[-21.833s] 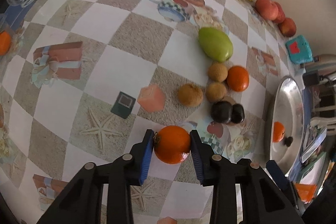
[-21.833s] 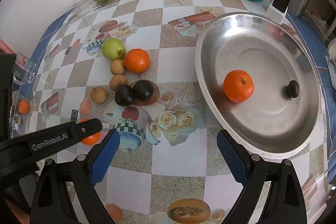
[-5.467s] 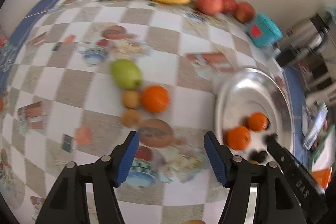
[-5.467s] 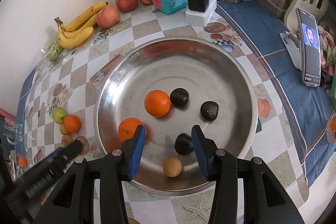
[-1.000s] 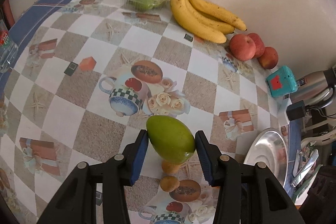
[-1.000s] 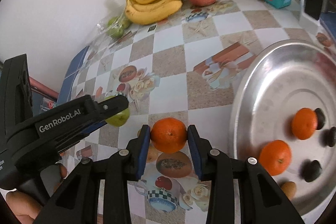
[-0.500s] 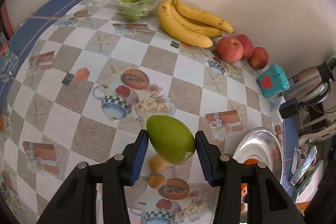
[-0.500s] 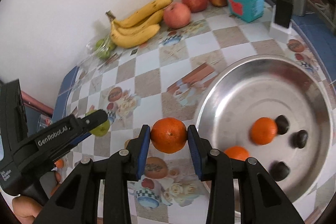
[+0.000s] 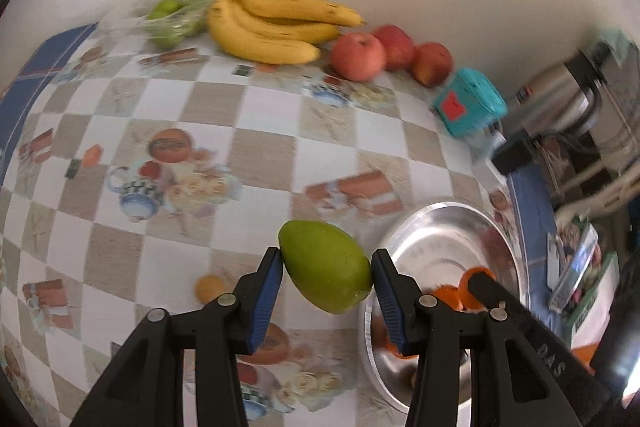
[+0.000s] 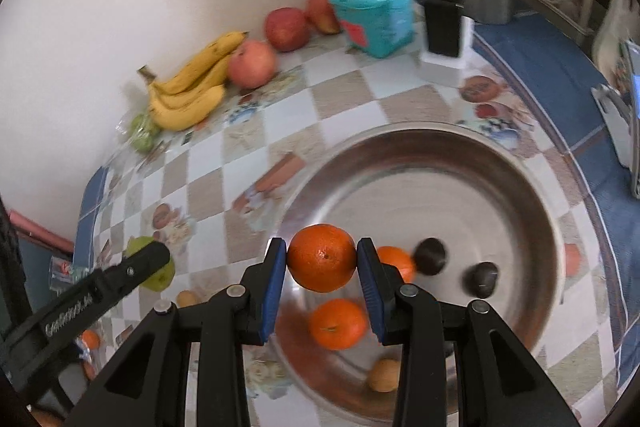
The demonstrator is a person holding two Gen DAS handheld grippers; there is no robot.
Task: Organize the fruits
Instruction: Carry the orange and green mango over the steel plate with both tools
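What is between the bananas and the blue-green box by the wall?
Three red apples sit in a row between the bananas and the teal box, along the wall. The left wrist view shows it best.

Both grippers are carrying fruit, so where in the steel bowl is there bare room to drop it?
The steel bowl is bare across its far half, toward the teal box. The near side is crowded: two oranges, dark fruits and a small brown fruit.
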